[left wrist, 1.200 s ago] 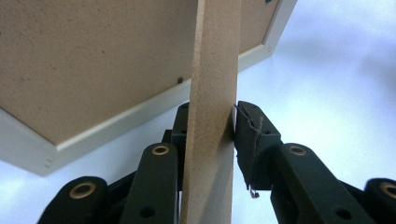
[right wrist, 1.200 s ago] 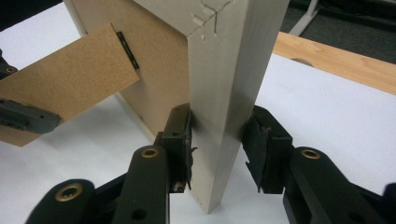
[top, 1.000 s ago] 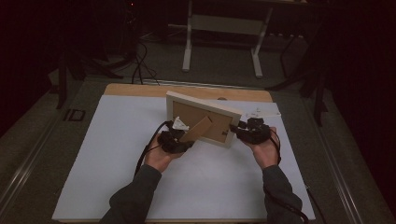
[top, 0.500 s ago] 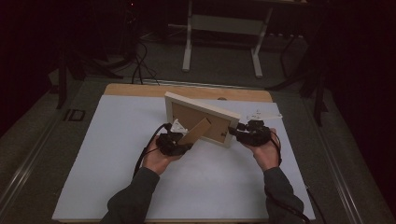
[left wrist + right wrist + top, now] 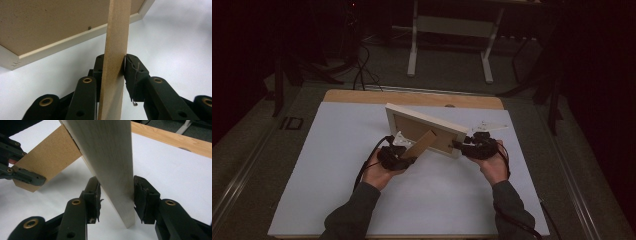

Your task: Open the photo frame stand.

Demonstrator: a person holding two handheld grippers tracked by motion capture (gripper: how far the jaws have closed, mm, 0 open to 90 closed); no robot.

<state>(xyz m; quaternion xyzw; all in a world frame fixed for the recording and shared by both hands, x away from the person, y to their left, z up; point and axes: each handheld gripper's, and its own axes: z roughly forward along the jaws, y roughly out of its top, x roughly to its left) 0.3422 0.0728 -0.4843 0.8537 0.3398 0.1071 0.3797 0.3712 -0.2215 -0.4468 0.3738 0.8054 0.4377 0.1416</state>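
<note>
Two grippers work a frame [image 5: 424, 127] over a white mat [image 5: 327, 165] that covers most of the table [image 5: 362, 96], whose bare wood shows as a strip along the far edge. The frame stands tilted near the middle of the mat, a little toward the far edge, its brown back facing the person and its pale rim [image 5: 110, 157] running from far left to near right. From that back a brown stand [image 5: 424, 144] slants down toward the near left.

At the frame's right end, the right gripper [image 5: 469, 146] has its jaws on either side of the rim; in the right gripper view the right pad [image 5: 142, 195] is against the wood while a slight gap shows at the left one, the jaws having just been opening. The left gripper [image 5: 404, 157] is closed on the stand's lower end, both pads [image 5: 131, 72] pressed to its faces.
</note>
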